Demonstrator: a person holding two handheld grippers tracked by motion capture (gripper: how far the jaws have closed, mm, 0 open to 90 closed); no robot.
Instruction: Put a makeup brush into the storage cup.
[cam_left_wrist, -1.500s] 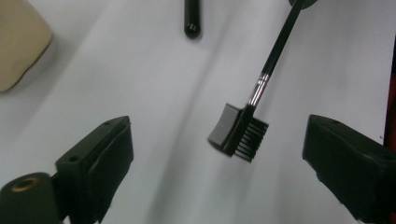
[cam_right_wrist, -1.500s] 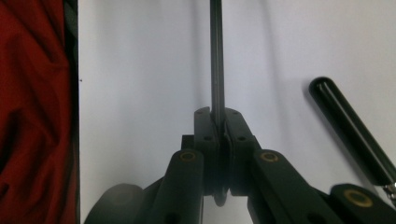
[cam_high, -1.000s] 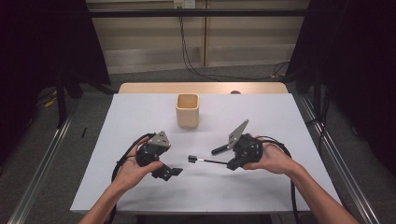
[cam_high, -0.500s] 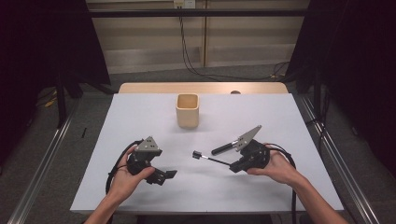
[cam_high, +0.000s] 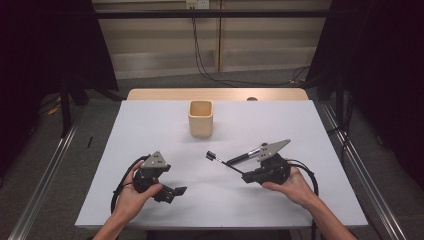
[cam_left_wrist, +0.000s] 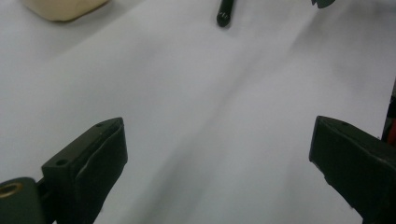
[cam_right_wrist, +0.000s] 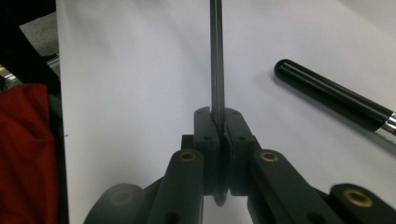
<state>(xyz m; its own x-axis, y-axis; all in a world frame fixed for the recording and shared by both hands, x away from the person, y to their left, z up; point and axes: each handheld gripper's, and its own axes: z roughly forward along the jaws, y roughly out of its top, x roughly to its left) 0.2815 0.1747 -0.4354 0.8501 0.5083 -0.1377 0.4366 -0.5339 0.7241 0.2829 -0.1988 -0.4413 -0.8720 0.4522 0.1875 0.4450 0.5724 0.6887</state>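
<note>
Item one: my right gripper (cam_right_wrist: 218, 128) is clamped on a thin black rod (cam_right_wrist: 216, 60). Item two: my left gripper (cam_left_wrist: 217, 154) has its jaws wide apart over the white table (cam_high: 150, 135).

Thin rod (cam_right_wrist: 216, 60) cut off at top edge of right gripper view; cup (cam_left_wrist: 63, 8) cropped in left gripper view.

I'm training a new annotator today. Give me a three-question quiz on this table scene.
1. True or false: the left tongs are shut on a tool.
2. What do the right tongs clamp? A) the beige cup B) a thin black rod C) a cable
3. What lies loose on the table beside that rod?

Key: 1 false, they stand open with nothing between them. 2 B. 3 a black-handled tool.
</note>
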